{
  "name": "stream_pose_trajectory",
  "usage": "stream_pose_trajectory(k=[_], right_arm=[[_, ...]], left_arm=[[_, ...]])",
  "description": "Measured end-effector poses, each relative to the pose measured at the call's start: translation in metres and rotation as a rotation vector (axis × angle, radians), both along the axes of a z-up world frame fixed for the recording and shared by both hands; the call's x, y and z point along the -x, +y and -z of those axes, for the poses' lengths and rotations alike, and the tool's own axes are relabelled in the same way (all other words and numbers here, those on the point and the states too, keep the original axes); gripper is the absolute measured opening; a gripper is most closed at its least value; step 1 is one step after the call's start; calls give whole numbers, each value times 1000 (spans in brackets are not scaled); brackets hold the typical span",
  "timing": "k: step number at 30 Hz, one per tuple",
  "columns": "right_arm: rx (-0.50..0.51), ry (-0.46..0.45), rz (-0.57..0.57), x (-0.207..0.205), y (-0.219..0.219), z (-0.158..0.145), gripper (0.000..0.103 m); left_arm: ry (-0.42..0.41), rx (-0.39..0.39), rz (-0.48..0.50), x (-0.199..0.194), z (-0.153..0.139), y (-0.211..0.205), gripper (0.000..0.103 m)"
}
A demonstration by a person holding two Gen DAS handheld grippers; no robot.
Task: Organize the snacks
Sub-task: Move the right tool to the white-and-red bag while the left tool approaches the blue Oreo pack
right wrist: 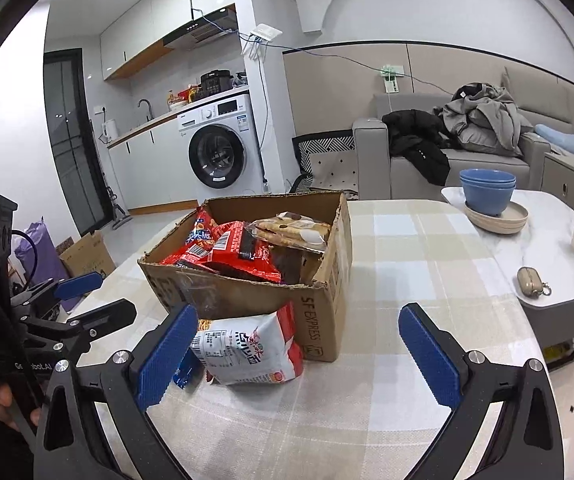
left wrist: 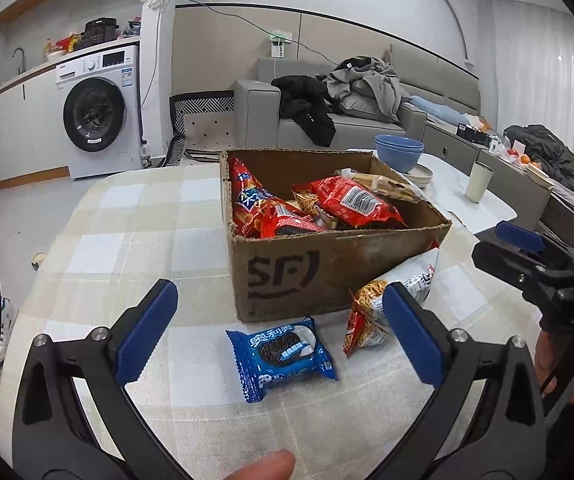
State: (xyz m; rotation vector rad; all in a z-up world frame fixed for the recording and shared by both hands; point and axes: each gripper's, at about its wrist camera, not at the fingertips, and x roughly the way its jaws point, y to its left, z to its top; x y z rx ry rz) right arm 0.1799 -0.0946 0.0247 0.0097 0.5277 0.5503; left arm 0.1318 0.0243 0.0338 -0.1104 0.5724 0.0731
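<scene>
step: picking up loose snacks for the box (left wrist: 327, 268) | left hand-held gripper (left wrist: 279, 332) released, empty, over the Oreo pack (left wrist: 283, 356) | right hand-held gripper (right wrist: 299, 350) released near the noodle bag (right wrist: 247, 348) (leaning on box) | next: lower, straddle pack, clench; both snacks lie on the counter (left wrist: 135, 240) by the box's near side.

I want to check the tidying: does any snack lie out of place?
Yes. The blue cookie pack and the noodle snack bag lie on the tablecloth outside the cardboard box, the bag leaning against it. Both grippers are open and empty.
</scene>
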Motion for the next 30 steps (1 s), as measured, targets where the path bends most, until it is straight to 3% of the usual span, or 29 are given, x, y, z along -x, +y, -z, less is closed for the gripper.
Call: stream_pose_trajectory(k=[14, 23, 30], right_arm=[[-10, 38, -18, -3, 9, 11, 103], [16, 55, -41, -5, 22, 24, 102], [47, 123, -64, -9, 36, 35, 102]], left_arm=[[2, 38, -39, 5, 21, 15, 102], [23, 4, -44, 1, 36, 11, 102], [58, 3, -40, -6, 44, 10, 102]])
